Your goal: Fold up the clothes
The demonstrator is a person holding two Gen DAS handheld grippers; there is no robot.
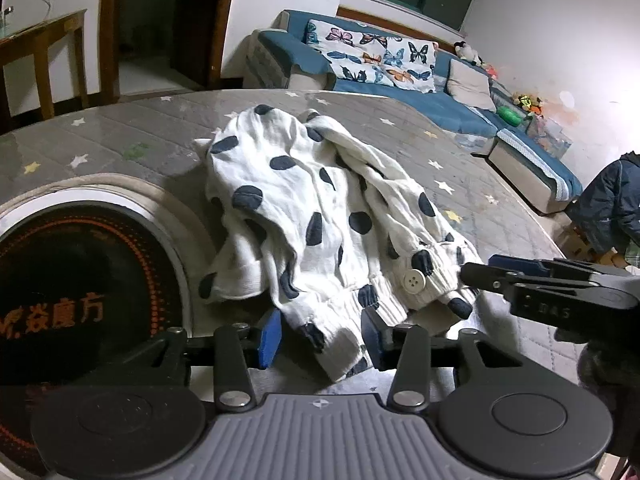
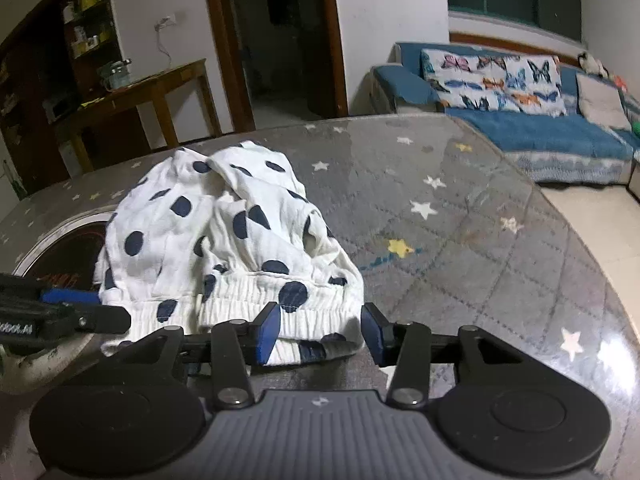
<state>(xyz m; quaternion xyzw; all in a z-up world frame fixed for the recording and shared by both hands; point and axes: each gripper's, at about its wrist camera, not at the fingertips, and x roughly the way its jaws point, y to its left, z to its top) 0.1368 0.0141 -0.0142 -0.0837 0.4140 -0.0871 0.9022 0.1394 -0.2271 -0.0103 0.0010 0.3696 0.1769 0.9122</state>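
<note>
— Left wrist view first: where is the cardigan?

— The white cardigan with navy dots lies crumpled on the grey star-print tabletop, just beside the round black cooktop set into that top. A cream button shows on its ribbed hem.

— And the left gripper?

— Jaws spread wide, the ribbed hem lying between the blue pads, neither pad pressing it that I can see.

— The other one?

— The right gripper is also spread open, with the hem's corner between its pads. In the left view it reaches in from the right, its tip at the hem near the button; whether it touches, I cannot tell.

— Behind the table?

— A blue sofa with butterfly cushions.
</note>
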